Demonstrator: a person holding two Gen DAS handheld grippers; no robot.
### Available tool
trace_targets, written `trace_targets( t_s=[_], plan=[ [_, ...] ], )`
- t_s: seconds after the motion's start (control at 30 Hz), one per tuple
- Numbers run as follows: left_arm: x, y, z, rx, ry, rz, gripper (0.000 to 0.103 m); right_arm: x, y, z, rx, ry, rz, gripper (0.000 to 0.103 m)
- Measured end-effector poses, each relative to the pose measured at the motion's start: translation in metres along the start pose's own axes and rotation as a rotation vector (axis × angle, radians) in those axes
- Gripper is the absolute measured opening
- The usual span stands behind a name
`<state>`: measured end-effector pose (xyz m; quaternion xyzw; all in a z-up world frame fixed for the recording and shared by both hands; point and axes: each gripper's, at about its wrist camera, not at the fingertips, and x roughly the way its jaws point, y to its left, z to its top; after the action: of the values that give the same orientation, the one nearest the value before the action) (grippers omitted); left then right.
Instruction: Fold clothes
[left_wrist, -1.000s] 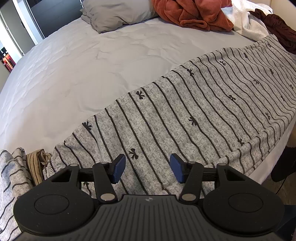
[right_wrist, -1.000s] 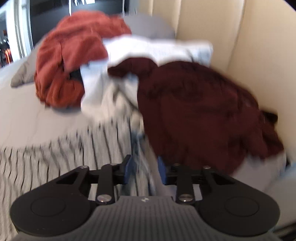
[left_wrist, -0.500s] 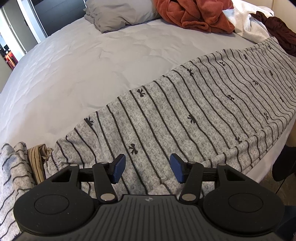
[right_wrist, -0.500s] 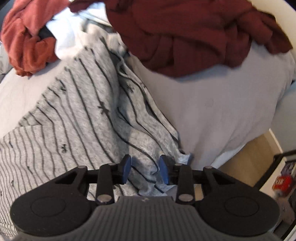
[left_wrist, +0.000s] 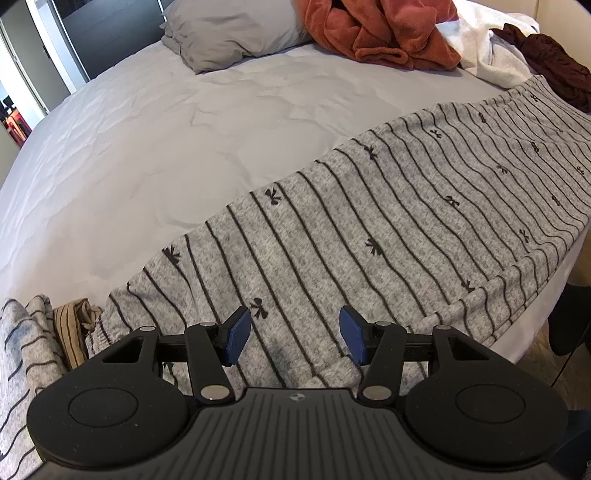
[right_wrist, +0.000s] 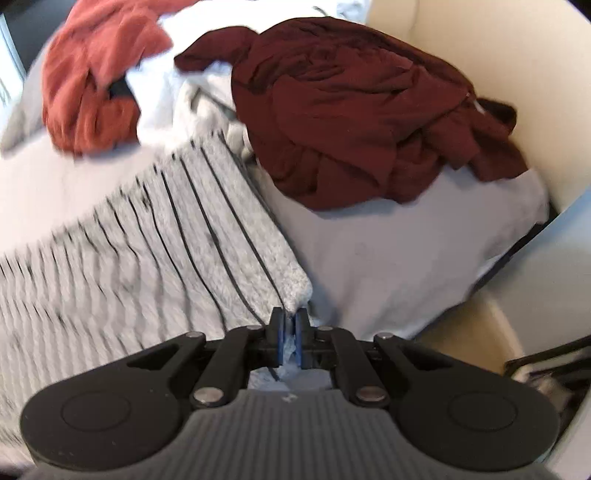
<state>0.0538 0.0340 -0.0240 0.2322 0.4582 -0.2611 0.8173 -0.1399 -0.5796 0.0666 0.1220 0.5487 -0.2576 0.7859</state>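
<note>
The soft, light striped garment (right_wrist: 177, 229) should drape limply, so the right gripper (right_wrist: 290, 325) clamps its 6 o'clock corner while the left gripper (left_wrist: 291, 338), fingers apart, hovers over its other end.

No readable text, labels, brands or numbers anywhere; only bow motifs printed on the striped garment (left_wrist: 369, 229)

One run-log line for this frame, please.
task: fold clothes | left gripper: open, over striped garment | right gripper: shut on striped garment corner | bed: garment spread flat
</note>
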Motion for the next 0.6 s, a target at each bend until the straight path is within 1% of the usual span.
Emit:
trace_targets(
  t_s=[0.03,0.1,0.2,0.23,0.27,0.3,0.37,0.43,0.47,0.53,0.6],
  plan=[
    [0.000,-0.001,0.001,0.005,-0.001,-0.002,0.051,0.005,-0.004,-0.001,-0.009,0.010,-0.013,0.007],
    [0.000,-0.004,0.003,0.016,-0.005,-0.007,0.051,0.019,-0.015,-0.005,0.025,0.025,0.000,0.007],
    [-0.001,-0.007,0.005,0.027,-0.011,-0.012,0.051,0.040,-0.022,-0.006,0.037,0.018,0.014,0.008],
    [-0.002,-0.007,0.005,0.027,-0.014,-0.012,0.051,0.043,-0.022,-0.006,0.025,0.024,0.006,0.008],
    [-0.004,-0.007,0.005,0.026,-0.019,-0.011,0.051,0.046,-0.021,-0.006,0.011,0.031,-0.004,0.012],
    [-0.005,-0.007,0.004,0.022,-0.023,-0.010,0.051,0.045,-0.020,-0.006,-0.004,0.033,-0.027,0.027],
    [-0.008,-0.005,0.003,0.012,-0.029,-0.007,0.051,0.036,-0.017,-0.005,-0.056,0.015,-0.091,0.047],
    [-0.008,-0.004,0.002,0.004,-0.026,0.001,0.051,0.024,-0.013,-0.002,-0.100,-0.033,-0.143,0.047],
    [-0.007,-0.003,0.002,0.002,-0.023,0.006,0.051,0.016,-0.013,0.000,-0.096,-0.066,-0.141,0.047],
    [-0.010,-0.003,0.001,0.000,-0.023,0.014,0.051,0.007,-0.009,0.005,-0.075,-0.118,-0.089,0.047],
    [-0.012,-0.001,0.001,-0.009,-0.028,0.019,0.051,0.000,0.004,0.010,-0.096,-0.152,-0.021,0.046]
  ],
)
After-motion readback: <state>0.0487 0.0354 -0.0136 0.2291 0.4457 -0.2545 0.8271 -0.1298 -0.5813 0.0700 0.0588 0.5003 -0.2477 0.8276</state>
